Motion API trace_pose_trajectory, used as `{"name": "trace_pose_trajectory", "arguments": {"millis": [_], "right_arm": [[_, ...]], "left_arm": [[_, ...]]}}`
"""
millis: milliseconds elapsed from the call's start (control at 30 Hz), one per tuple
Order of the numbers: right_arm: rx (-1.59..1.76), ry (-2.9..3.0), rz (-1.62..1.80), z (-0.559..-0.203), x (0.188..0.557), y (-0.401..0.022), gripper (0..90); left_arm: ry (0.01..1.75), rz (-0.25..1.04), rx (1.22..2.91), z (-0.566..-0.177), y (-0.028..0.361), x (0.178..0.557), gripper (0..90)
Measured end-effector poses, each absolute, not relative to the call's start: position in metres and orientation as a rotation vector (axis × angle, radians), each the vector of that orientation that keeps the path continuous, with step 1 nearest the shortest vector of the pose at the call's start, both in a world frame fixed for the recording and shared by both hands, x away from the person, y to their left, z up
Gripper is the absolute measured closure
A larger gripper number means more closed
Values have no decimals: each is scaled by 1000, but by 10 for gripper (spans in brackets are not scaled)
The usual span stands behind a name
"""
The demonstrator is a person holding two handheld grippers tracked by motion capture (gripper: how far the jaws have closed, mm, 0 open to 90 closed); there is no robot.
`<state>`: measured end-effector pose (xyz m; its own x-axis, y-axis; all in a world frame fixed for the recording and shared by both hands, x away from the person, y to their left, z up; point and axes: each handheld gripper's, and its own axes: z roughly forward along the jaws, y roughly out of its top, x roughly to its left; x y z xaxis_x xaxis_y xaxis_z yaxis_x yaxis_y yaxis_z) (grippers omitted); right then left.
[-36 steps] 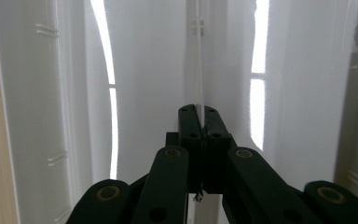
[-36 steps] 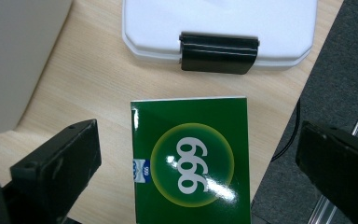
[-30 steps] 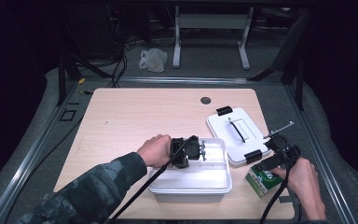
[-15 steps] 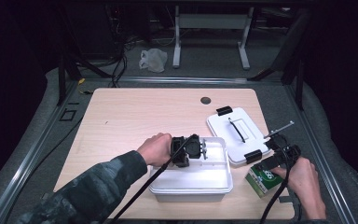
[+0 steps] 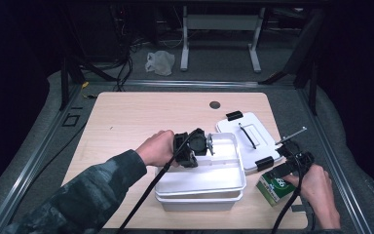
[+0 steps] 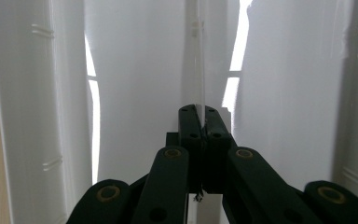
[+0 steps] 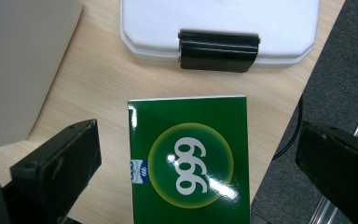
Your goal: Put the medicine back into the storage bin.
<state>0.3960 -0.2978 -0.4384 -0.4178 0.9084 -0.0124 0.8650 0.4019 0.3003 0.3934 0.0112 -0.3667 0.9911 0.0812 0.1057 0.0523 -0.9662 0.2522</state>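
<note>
Left gripper (image 6: 199, 122): we see its jaws clamped on a thin clear divider (image 6: 199, 70) in the white box (image 5: 224, 178); right gripper (image 7: 198, 163) (lower frame) gapes astride the green carton (image 7: 190, 163).

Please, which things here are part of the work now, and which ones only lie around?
In use: left tongs, shut on the tray's thin divider; white tray; green box; open right tongs; white lid.
Lying about: plastic bag on the floor; table.
</note>
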Motion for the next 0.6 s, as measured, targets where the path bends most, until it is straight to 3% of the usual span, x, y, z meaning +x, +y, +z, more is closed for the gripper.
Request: {"name": "trace_pose_trajectory", "arguments": {"millis": [233, 600], "right_arm": [[1585, 2479, 368, -438, 396, -298, 0], [1590, 2484, 366, -438, 396, -298, 1]], "left_arm": [[181, 198, 2875, -356, 24, 390, 894], [489, 257, 2790, -334, 71, 394, 893]]}}
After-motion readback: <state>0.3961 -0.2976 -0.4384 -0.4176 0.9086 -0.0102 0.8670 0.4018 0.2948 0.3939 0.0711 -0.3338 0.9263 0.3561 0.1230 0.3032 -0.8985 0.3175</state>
